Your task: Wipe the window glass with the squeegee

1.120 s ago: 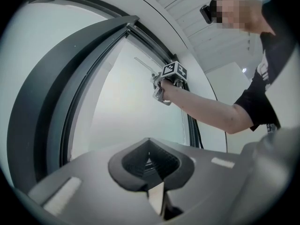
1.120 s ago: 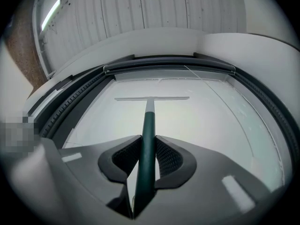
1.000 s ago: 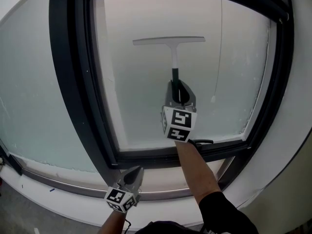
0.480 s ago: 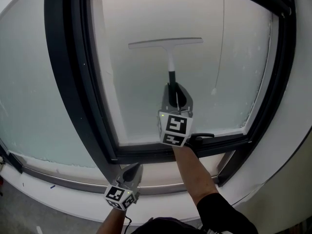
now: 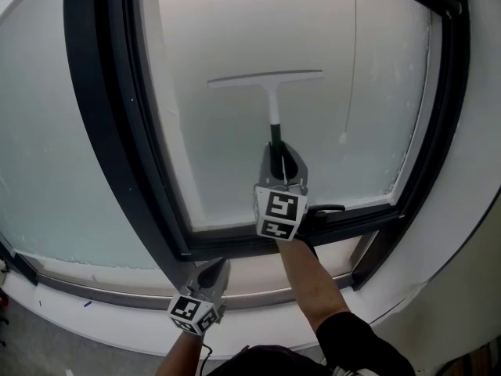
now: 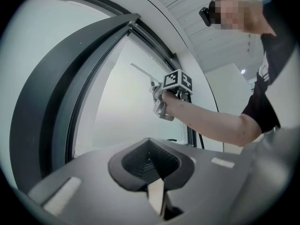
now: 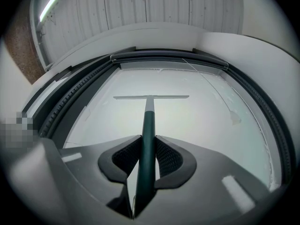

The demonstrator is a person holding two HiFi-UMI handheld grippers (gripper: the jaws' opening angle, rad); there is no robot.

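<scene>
— Right claw (image 5: 280, 151)?
— Clenched on the squeegee (image 5: 270, 81) handle; blade level on the glass (image 5: 227, 155), at 12 o'clock from the claw.
— Left claw (image 5: 215, 271)?
— Closed, empty; at 7 o'clock from the right one, below the frame (image 5: 235, 245).

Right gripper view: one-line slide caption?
Right gripper clamps the squeegee by its handle, blade level on the frosted window glass.
</scene>
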